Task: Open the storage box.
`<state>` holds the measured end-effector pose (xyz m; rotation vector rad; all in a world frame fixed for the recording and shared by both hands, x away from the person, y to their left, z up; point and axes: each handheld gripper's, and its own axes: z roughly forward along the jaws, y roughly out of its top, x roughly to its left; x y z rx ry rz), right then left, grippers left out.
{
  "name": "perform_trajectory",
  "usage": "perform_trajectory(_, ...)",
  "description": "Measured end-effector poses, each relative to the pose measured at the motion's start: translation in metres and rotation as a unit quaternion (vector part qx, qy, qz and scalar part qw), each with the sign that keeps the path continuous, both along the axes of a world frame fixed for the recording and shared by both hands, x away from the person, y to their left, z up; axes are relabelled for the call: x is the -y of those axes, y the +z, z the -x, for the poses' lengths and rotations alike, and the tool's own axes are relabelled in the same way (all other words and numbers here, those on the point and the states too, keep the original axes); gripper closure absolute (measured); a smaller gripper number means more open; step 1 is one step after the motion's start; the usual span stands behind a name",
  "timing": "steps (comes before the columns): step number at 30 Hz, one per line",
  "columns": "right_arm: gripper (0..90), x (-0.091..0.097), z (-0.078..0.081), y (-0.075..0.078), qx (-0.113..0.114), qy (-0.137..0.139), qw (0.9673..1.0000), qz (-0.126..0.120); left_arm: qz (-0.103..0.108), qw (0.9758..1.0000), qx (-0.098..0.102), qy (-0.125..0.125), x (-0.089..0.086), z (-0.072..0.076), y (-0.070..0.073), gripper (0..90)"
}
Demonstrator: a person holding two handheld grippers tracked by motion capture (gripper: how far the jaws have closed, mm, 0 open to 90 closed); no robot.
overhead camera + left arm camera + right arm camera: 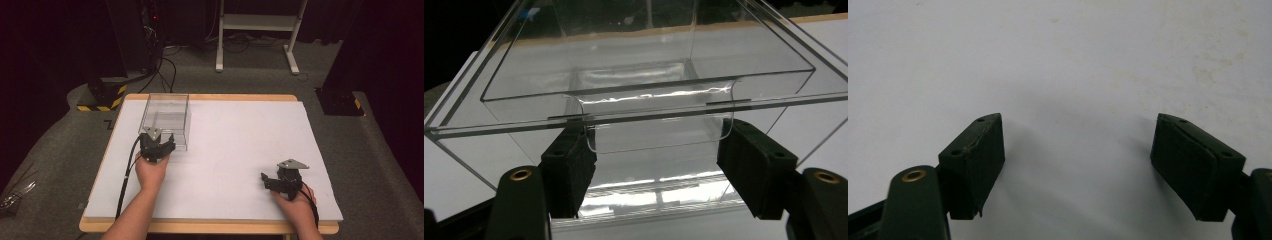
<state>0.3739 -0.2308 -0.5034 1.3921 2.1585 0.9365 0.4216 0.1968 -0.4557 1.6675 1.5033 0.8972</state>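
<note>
A clear plastic box (167, 117) stands open-topped at the back left of the white table (245, 135). My left gripper (162, 141) is at its near end. In the left gripper view the box (649, 75) looms close, and a clear rounded tab (654, 127) on its near wall sits between the two pads of my left gripper (654, 150). Both pads touch the tab's side edges, so this gripper is shut on it. My right gripper (266, 179) rests low at the front right, pointing left. Its jaws (1078, 150) stand wide open over bare white surface with nothing between them.
The table has a wooden rim (210, 227) along its front. Beyond it on the grey floor are a white frame's legs (257, 30), a black stand with yellow-black stripes (102, 97) at the left and a black base (340, 102) at the right.
</note>
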Motion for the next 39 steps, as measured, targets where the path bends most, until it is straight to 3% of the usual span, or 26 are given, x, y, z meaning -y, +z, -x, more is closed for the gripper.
perform_trajectory(39, 21.5, 0.000, 0.000, 0.000, 0.000, 0.000, 1.0000, 0.000, 0.009, 0.9999, 0.010, -0.010, -0.002, 0.035, -0.003, 32.7)
